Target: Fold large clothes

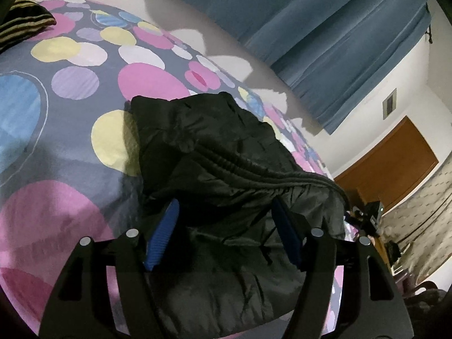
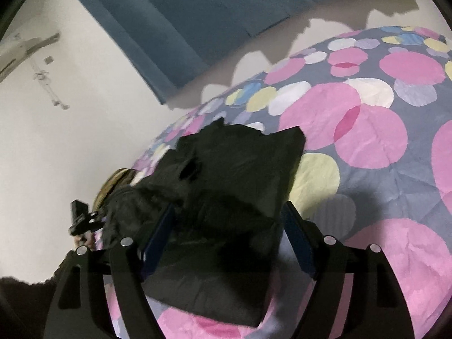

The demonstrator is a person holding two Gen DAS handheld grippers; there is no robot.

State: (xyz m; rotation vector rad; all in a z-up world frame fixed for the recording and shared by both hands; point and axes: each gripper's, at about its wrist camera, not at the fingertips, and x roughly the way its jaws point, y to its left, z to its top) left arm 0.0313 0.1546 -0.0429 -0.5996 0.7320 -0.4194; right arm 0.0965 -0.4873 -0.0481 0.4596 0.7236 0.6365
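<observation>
A black, shiny padded garment (image 1: 226, 147) lies folded into a thick bundle on the bed, its ribbed elastic band (image 1: 271, 173) running across the top. My left gripper (image 1: 224, 203) hovers over the near end of the bundle. Its blue pads (image 1: 163, 231) stand wide apart and do not press the cloth, which lies between and below them. In the right wrist view the same garment (image 2: 240, 175) is a dark folded block. My right gripper (image 2: 228, 206) straddles its near part, open, with a gap showing beside the right pad (image 2: 296, 237).
The bedsheet (image 1: 70, 141) is grey with big pink, yellow and blue circles. A striped pillow (image 1: 22, 19) sits at the far left corner. Blue curtains (image 1: 325, 28) hang on the white wall behind. An orange-brown door (image 1: 395, 163) stands past the bed's right end.
</observation>
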